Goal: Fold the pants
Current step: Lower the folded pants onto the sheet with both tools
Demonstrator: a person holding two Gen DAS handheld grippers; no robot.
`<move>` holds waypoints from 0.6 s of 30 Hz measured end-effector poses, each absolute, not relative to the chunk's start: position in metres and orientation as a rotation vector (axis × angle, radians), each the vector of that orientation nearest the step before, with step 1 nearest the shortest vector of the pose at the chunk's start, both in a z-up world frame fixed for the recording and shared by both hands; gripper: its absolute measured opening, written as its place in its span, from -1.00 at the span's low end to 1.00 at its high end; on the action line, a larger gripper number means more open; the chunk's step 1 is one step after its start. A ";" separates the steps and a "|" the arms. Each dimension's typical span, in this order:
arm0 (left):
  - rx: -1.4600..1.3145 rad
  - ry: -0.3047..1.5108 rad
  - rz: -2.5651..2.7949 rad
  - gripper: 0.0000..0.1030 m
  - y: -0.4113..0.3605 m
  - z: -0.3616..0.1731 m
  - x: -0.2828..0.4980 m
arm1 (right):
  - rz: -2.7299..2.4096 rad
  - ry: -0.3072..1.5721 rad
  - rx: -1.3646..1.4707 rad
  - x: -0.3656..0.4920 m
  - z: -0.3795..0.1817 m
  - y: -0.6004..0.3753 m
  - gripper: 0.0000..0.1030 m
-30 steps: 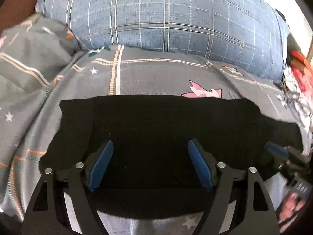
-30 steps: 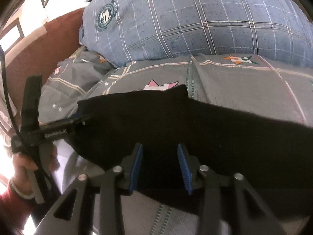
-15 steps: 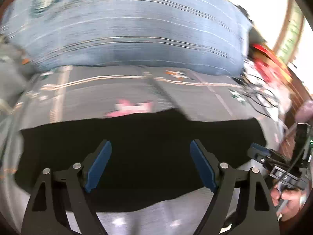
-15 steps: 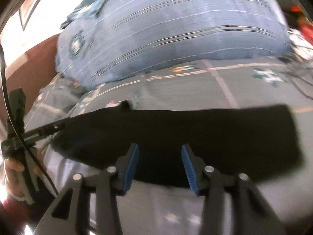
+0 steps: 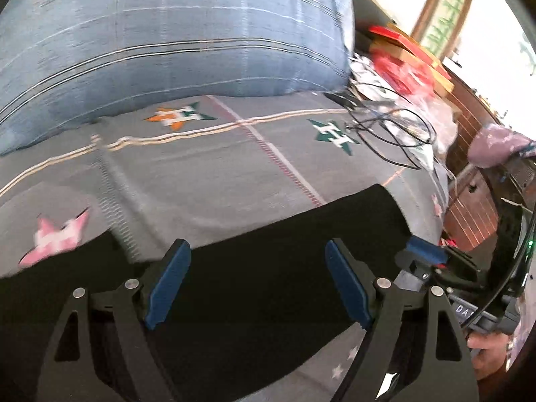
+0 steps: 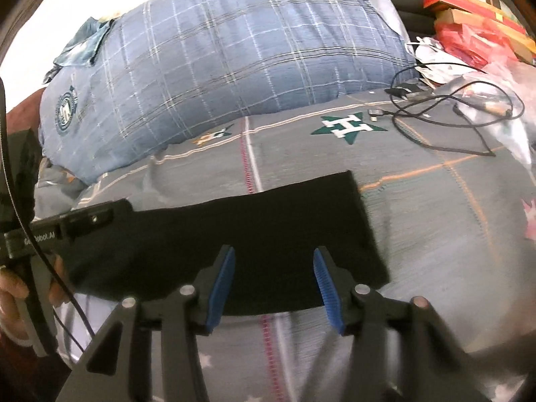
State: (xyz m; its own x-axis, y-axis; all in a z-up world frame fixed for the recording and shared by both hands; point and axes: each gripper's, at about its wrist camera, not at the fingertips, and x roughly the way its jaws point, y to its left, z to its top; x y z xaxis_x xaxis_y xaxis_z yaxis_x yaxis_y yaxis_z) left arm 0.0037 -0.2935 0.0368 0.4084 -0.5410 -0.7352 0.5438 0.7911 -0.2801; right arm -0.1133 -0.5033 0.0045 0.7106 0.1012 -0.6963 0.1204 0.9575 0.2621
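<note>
Pants (image 6: 254, 231): black, lying flat as a long band across the grey bedspread (image 5: 207, 174), prob. already halved lengthwise so the next fold can run end to end. Left gripper (image 5: 258, 281) hovers over the middle w/ jaws wide apart, nothing between the pads. Right gripper (image 6: 273, 284) sits above the near edge close to the cuff end, jaws about half apart, also empty. Blur makes contact w/ the cloth hard to rule out. Beyond: blue plaid pillow (image 6: 227, 53), then cables (image 6: 445, 114) near the bed's far corner.

A grey star-print bedspread (image 6: 435, 207) lies under a blue plaid pillow (image 6: 234, 60), with daylight behind.
</note>
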 end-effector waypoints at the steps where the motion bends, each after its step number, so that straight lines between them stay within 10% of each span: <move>1: 0.020 0.924 -0.701 0.61 -0.299 0.037 0.006 | -0.013 0.785 0.313 -0.114 0.003 -0.508 -0.02; 18: 0.338 0.981 -1.036 0.61 -0.417 0.030 0.027 | 0.036 0.804 0.451 -0.156 -0.019 -0.545 0.10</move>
